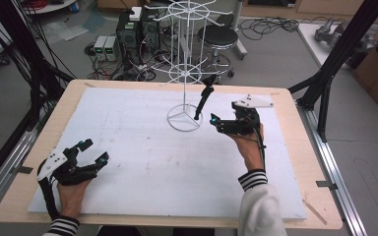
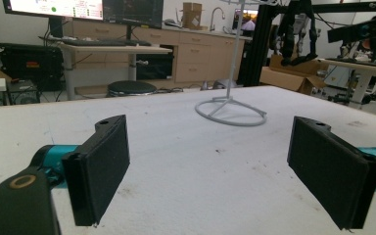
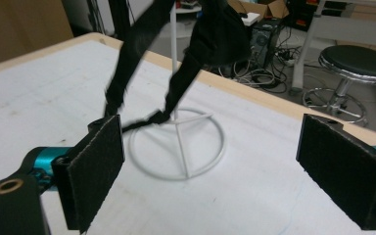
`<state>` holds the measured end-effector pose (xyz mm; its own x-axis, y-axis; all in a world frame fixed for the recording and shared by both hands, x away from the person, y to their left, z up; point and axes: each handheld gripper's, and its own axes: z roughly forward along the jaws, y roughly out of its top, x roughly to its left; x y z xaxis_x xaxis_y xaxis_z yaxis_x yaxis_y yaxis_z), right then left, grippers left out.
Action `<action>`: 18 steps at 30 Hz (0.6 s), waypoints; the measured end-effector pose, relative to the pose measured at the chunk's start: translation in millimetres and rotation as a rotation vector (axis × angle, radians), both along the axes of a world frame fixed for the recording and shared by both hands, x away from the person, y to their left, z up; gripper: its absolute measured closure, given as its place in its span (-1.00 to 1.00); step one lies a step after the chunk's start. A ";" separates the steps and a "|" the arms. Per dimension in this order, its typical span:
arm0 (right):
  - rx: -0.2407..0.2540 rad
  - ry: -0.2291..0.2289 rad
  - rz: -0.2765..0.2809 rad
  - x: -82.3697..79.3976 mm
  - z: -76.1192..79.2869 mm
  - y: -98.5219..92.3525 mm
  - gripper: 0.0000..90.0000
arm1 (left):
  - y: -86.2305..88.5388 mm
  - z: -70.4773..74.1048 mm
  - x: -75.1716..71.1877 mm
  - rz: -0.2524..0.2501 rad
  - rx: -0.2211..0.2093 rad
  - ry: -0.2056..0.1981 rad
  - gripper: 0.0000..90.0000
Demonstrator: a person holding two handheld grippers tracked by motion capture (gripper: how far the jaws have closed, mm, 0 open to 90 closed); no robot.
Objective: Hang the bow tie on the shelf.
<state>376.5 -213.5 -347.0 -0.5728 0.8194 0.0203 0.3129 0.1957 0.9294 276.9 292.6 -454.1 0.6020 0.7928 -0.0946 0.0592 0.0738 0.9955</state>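
Hanging on the rack [image 1: 184, 73]: black sock [image 1: 204, 96]. Standing wide open beside it: right hand-held gripper [image 1: 215, 122]. Resting open on the worktop [image 1: 142, 147]: left hand-held gripper [image 1: 92, 151]. Backing away slowly, not bumping it.

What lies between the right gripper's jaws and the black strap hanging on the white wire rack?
Nothing: in the high view, bare white mat separates the open right gripper from the black strap.

On the white padded surface [image 1: 142, 162] we find one obstacle: the white wire display stand [image 1: 184, 73], its ring base [image 1: 184, 119] near the far middle. A black sock-like cloth [image 1: 204, 96] hangs from it, reaching down beside the base. We may pass freely left, right and in front.
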 end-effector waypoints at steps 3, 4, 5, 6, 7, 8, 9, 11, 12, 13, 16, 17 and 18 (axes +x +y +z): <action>0.050 -0.019 -0.014 -17.3 -14.1 -11.4 -0.78 | -1.1 0.1 0.0 -0.002 0.008 -0.001 -0.64; 0.058 -0.021 -0.021 -23.3 -19.0 -15.1 -0.78 | -1.1 0.2 0.0 -0.001 0.009 0.000 -0.64; 0.070 -0.036 -0.030 -29.6 -23.9 -19.1 -0.78 | -0.9 0.3 0.2 0.001 0.010 0.001 -0.64; 0.087 -0.046 -0.041 -36.8 -28.5 -22.8 -0.78 | -0.8 0.3 0.2 0.001 0.009 0.002 -0.64; 0.101 -0.066 -0.048 -43.6 -33.1 -26.8 -0.78 | -0.7 0.3 0.2 0.001 0.010 0.003 -0.64; 0.112 -0.080 -0.062 -50.8 -37.3 -30.5 -0.78 | -1.0 0.3 0.4 0.002 0.009 0.003 -0.64; 0.128 -0.111 -0.083 -64.7 -45.3 -36.9 -0.78 | -1.2 0.3 0.6 0.002 0.009 0.006 -0.64; 0.148 -0.140 -0.093 -77.5 -53.5 -42.9 -0.78 | -1.8 0.4 0.4 0.001 0.012 0.004 -0.64; 0.148 -0.140 -0.093 -77.5 -53.5 -42.9 -0.78 | -1.8 0.4 0.2 0.001 0.017 0.002 -0.64; 0.161 -0.175 -0.101 -89.3 -62.5 -48.5 -0.78 | -1.8 0.4 0.2 0.001 0.019 0.001 -0.64; 0.170 -0.193 -0.109 -100.0 -71.5 -53.8 -0.78 | -2.1 0.4 0.1 0.006 0.013 0.003 -0.64; 0.176 -0.199 -0.116 -104.1 -75.8 -56.5 -0.78 | -1.9 0.4 0.0 0.005 0.016 0.003 -0.64; 0.182 -0.205 -0.120 -107.7 -79.5 -59.1 -0.78 | -1.8 0.4 -0.1 0.003 0.020 0.000 -0.64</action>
